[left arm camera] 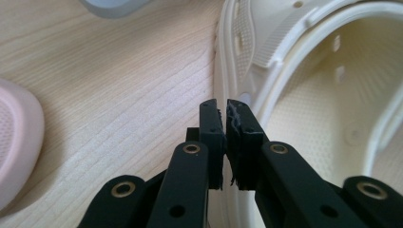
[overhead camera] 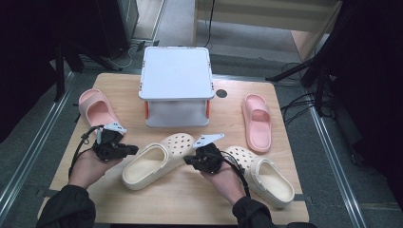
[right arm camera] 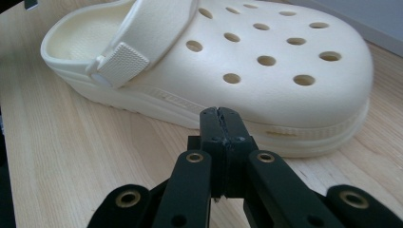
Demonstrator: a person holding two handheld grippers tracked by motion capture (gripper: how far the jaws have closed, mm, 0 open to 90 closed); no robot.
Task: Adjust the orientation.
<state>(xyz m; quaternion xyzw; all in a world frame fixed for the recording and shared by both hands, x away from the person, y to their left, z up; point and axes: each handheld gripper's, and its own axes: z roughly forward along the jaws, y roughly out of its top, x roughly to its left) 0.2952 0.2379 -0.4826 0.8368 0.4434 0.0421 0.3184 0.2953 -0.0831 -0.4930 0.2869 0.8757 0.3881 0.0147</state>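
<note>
Two cream clogs lie at the table's front. The left clog [overhead camera: 152,164] has its holed toe toward the back right; the right clog [overhead camera: 266,178] lies beside my right hand. My left gripper [overhead camera: 135,149] reaches the left clog's heel rim from the left. In the left gripper view, the left gripper [left arm camera: 224,110] has its jaws together but for a hairline slit, right over the clog's [left arm camera: 323,118] side rim, with nothing seen between them. My right gripper [overhead camera: 186,160] points left at that clog's toe. In its own view, the right gripper [right arm camera: 221,114] is shut and empty, just short of the clog's [right arm camera: 266,61] sole edge.
A grey-white box stand [overhead camera: 176,71] with orange trim sits at the back middle of the wooden table [overhead camera: 190,199]. One pink slipper [overhead camera: 97,109] lies at the left near my left hand, and another pink slipper [overhead camera: 256,121] lies at the right. The floor drops away past the table's edges.
</note>
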